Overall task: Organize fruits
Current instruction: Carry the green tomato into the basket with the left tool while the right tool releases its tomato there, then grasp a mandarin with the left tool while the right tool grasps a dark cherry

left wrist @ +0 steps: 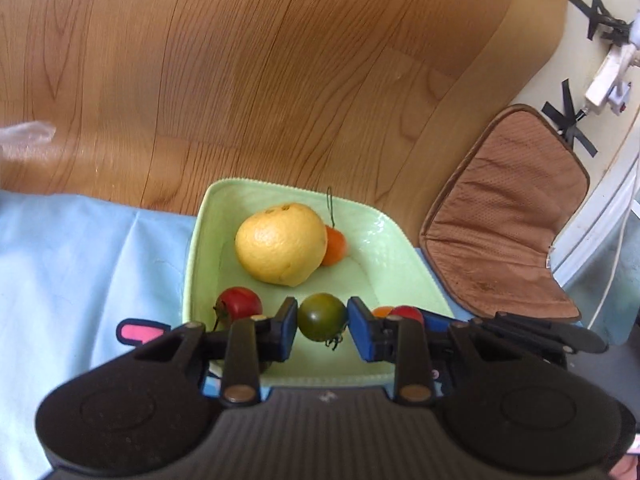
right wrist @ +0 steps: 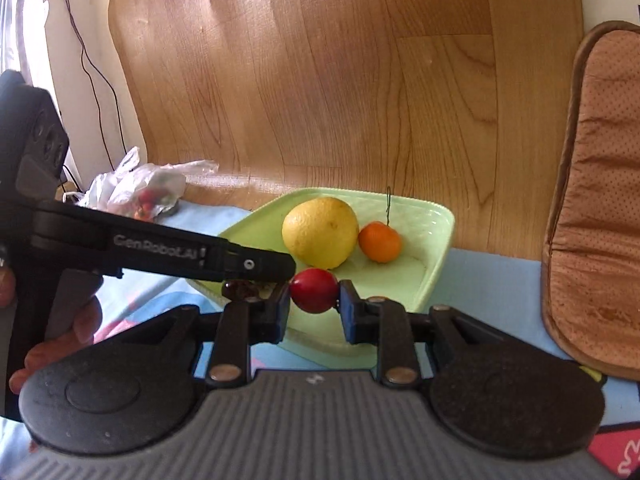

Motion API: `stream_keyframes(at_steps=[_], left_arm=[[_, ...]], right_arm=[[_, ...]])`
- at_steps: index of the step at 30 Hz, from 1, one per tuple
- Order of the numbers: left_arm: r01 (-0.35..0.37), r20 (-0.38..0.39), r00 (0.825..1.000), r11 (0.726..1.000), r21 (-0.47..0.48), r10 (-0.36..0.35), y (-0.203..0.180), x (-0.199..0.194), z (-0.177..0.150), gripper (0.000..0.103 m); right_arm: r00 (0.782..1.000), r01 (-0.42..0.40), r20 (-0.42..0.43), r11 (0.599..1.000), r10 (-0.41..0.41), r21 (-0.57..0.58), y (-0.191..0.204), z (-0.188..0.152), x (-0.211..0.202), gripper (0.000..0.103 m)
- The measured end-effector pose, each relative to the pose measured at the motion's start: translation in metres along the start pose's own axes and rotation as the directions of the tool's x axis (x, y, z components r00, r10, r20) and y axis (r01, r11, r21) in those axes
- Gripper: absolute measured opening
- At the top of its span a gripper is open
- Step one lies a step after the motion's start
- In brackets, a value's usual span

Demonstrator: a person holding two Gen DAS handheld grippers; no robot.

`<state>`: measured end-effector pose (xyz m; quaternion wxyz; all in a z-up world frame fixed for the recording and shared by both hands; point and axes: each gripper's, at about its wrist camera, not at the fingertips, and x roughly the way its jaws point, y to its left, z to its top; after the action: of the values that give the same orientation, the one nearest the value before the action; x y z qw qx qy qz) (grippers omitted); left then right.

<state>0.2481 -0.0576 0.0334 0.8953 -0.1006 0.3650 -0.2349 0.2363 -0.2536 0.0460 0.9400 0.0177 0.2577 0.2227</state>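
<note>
A pale green square dish (left wrist: 376, 224) (right wrist: 436, 248) holds a big yellow citrus (left wrist: 280, 244) (right wrist: 320, 232) and a small orange mandarin (left wrist: 335, 246) (right wrist: 379, 242). My left gripper (left wrist: 322, 320) is shut on a dark green tomato (left wrist: 322, 317) over the dish's near part. A red tomato (left wrist: 239, 303) lies in the dish to its left. My right gripper (right wrist: 314, 300) is shut on a red tomato (right wrist: 314, 290) just above the dish's near edge; that tomato also shows in the left wrist view (left wrist: 406, 312). The left gripper's body (right wrist: 160, 252) crosses the right wrist view.
The dish sits on a light blue cloth (left wrist: 80, 264). A brown cushion (left wrist: 512, 216) (right wrist: 596, 200) leans at the right. A plastic bag with more small tomatoes (right wrist: 148, 192) lies at the back left. A wood-pattern sheet (left wrist: 280, 60) rises behind.
</note>
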Motion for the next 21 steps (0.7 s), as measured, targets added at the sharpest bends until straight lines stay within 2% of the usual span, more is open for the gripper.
stream_keyframes(at_steps=[2,5,10,13,17,21], left_arm=[[-0.008,0.007,1.000,1.000,0.016,0.007,-0.001,0.000,-0.001,0.033],[0.003,0.007,1.000,1.000,-0.001,-0.003,0.001,-0.007,-0.001,0.034],[0.042,0.057,0.998,0.999,-0.009,-0.042,-0.004,-0.051,-0.012,0.034],[0.070,0.064,0.995,0.998,0.008,-0.070,-0.014,-0.081,-0.032,0.034],[0.109,0.039,0.993,0.991,0.080,-0.112,-0.037,-0.105,-0.068,0.034],[0.065,-0.017,0.998,0.992,0.111,-0.064,-0.050,-0.105,-0.082,0.034]], right_arm=[[1.000,0.008,0.009,1.000,-0.008,-0.010,0.001,0.000,-0.001,0.030],[1.000,0.011,0.015,1.000,-0.011,-0.005,0.003,0.001,-0.009,0.030],[0.999,0.003,0.044,1.000,-0.002,-0.016,0.012,-0.010,-0.045,0.030],[0.999,-0.001,0.046,1.000,0.001,-0.018,0.017,-0.032,-0.076,0.030],[1.000,-0.002,0.031,1.000,0.001,0.023,0.016,-0.068,-0.112,0.030],[1.000,0.013,-0.019,1.000,-0.012,0.026,0.024,-0.092,-0.123,0.030]])
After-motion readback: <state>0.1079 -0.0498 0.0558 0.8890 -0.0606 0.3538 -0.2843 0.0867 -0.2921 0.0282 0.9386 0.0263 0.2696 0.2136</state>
